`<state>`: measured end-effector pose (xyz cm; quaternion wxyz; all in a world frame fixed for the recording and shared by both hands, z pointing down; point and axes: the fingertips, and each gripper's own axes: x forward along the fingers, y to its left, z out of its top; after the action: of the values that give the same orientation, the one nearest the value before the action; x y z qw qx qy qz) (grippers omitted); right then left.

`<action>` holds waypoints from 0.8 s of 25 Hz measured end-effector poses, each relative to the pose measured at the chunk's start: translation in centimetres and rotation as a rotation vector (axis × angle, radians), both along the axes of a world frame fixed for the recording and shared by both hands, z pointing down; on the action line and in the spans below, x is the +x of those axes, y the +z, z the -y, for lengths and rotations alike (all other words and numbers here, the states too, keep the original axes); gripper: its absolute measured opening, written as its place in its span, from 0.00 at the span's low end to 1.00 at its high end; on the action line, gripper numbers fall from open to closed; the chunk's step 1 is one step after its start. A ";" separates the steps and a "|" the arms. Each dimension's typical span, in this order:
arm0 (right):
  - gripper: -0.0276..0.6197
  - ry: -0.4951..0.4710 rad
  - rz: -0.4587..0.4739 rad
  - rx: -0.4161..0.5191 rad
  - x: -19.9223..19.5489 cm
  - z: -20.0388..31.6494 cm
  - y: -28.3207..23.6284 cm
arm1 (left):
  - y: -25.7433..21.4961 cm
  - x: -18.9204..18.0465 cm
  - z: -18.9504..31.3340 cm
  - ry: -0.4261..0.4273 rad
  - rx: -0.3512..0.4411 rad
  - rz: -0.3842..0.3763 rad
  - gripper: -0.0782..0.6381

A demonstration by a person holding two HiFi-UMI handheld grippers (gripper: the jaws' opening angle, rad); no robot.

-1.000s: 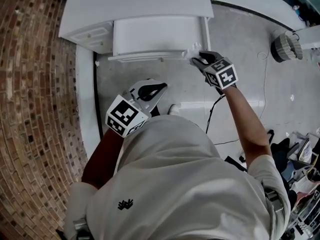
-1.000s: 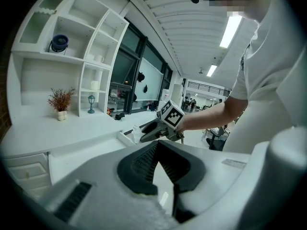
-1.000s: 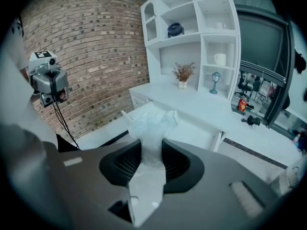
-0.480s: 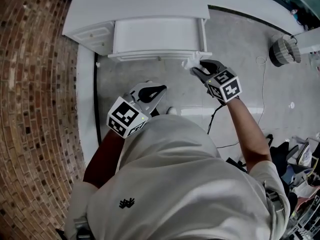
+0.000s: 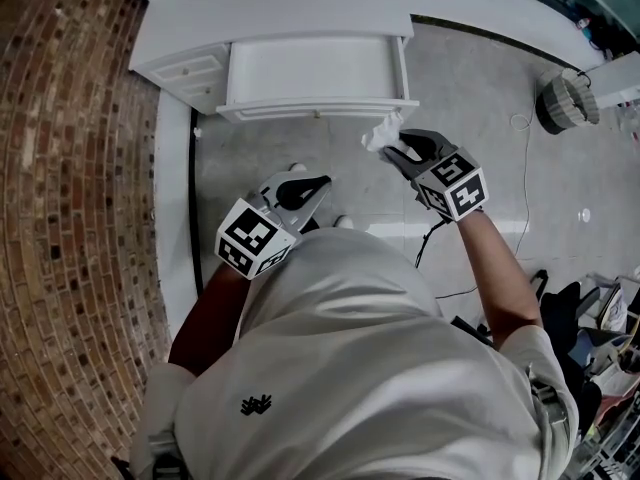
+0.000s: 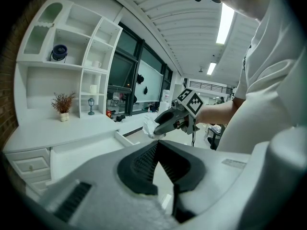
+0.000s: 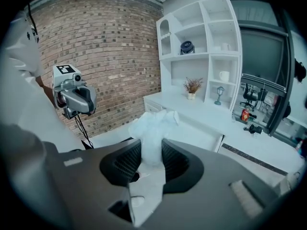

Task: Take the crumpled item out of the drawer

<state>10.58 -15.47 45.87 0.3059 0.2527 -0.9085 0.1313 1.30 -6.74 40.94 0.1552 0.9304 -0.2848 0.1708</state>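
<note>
- Right gripper (image 5: 396,148): clamped on the wad (image 5: 381,133), which is white crumpled paper or tissue that bulges past the pads. It hangs over the floor just in front of the right front corner of the drawer (image 5: 320,109), outside it.
- Left gripper (image 5: 312,186): jaws closed together with nothing between them. It is low by the person's body, well apart from the drawer.
- Step, as judged: the removal looks all but done, since the wad is out. The next move calls for a firm pinch while carrying it off, and for a spot to set it down. The task names no such spot.
- Shelf unit (image 7: 201,37): the cubbies hold a dark round object (image 7: 187,47), a mug (image 7: 224,75), a plant (image 7: 192,86) and a small lamp (image 7: 219,94).
- Drawer: white and pulled open. The head view shows nothing inside.
- Wad: soft and light, and likely to slip if the grip eases.
</note>
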 end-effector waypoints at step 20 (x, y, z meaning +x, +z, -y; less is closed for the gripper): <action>0.24 -0.040 0.055 -0.017 1.0 -4.0 -1.5 | 0.5 1.5 -2.4 -0.033 -0.023 0.005 0.12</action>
<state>11.56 -11.51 44.34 0.2854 0.2283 -0.9203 0.1396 2.85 -4.37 41.43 0.1678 0.9234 -0.2984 0.1736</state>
